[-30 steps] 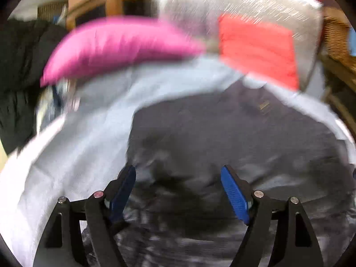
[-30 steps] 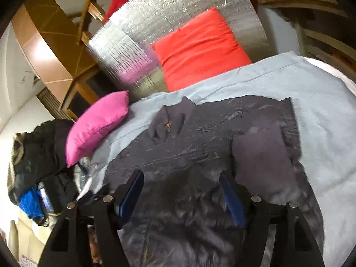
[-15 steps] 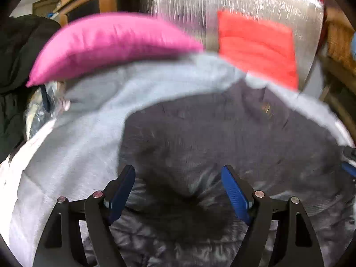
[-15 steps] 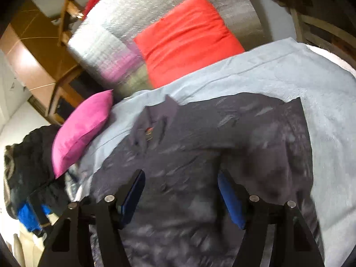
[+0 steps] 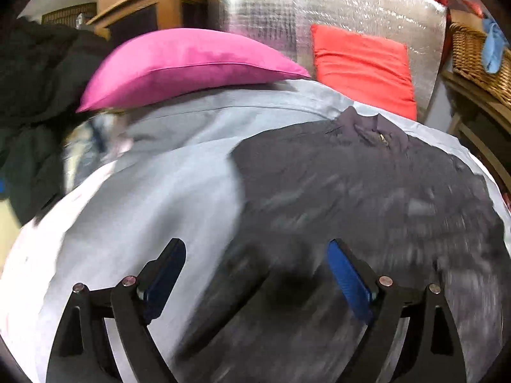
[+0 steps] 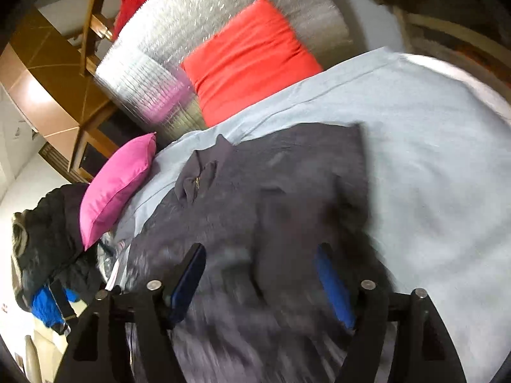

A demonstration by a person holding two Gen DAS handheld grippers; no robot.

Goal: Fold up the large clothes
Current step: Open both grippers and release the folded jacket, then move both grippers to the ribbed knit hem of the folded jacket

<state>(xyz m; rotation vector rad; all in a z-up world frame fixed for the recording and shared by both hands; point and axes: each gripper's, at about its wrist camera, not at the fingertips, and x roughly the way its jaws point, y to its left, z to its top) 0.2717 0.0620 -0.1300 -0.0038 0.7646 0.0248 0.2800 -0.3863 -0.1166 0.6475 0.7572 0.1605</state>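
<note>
One dark jacket [image 6: 271, 210] is spread flat on a pale blue sheet [image 6: 431, 175], collar [image 6: 198, 178] toward the far end, one sleeve [image 6: 306, 223] already laid across the front, probably as a first fold. Flat placement is judged to make folding easier. The right gripper [image 6: 258, 284] is held above the near part of the jacket, jaws wide apart, nothing gripped. The left gripper [image 5: 255, 287] is likewise spread wide and empty, over the jacket's left edge, likely lined up for a grab there. A pink pillow [image 5: 191, 63] lies far left on the sheet; a red cushion [image 5: 361, 67] is propped against a silver foil panel [image 5: 319, 9]. Dark clothes [image 6: 48, 239] are piled at the left.
</note>
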